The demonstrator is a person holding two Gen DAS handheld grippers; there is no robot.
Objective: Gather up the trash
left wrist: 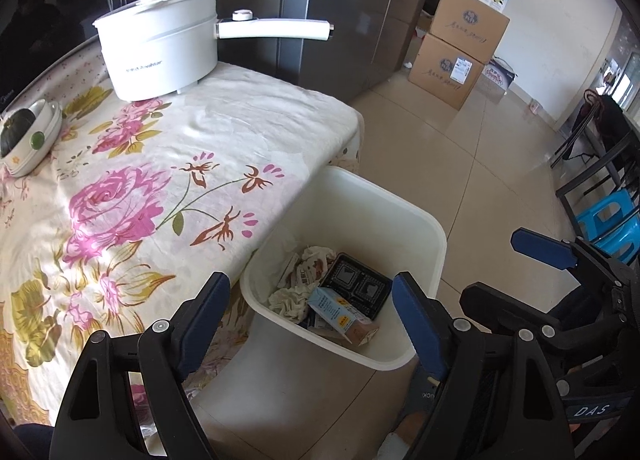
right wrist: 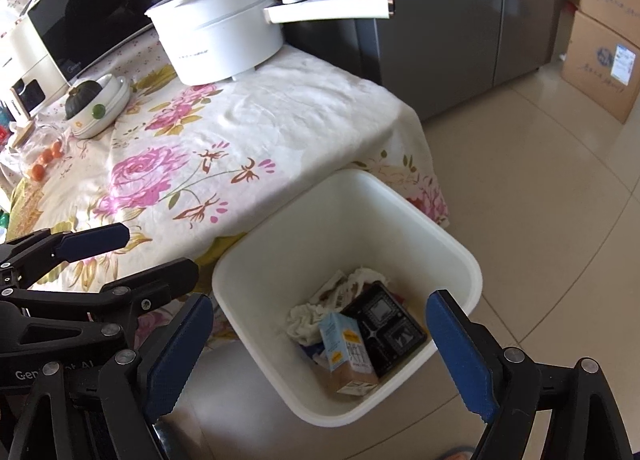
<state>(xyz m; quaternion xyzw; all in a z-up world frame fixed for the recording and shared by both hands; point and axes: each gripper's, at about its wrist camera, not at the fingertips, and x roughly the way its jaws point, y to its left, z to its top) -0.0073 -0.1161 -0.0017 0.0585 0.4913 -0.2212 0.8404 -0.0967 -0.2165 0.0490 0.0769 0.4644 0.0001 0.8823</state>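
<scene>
A white trash bin (left wrist: 400, 216) (right wrist: 452, 244) stands on the floor against the table's edge. Inside lie crumpled tissues (left wrist: 290, 298) (right wrist: 308, 316), a black plastic tray (left wrist: 356, 288) (right wrist: 390, 320) and a blue and brown drink carton (left wrist: 340, 314) (right wrist: 348, 352). My left gripper (left wrist: 316, 300) is open and empty above the bin's near side. My right gripper (right wrist: 320, 344) is open and empty above the bin; it also shows at the right of the left wrist view (left wrist: 544, 252). The left gripper shows at the left of the right wrist view (right wrist: 132, 252).
The table wears a floral cloth (left wrist: 160, 164) (right wrist: 240, 132). A white electric pot (left wrist: 164, 48) (right wrist: 224, 32), a bowl with a squash (left wrist: 24, 132) (right wrist: 96, 104), a microwave (right wrist: 92, 16) and oranges (right wrist: 46, 160) sit on it. A grey fridge (left wrist: 340, 0), cardboard boxes (left wrist: 456, 60) and chairs (left wrist: 600, 164) stand around.
</scene>
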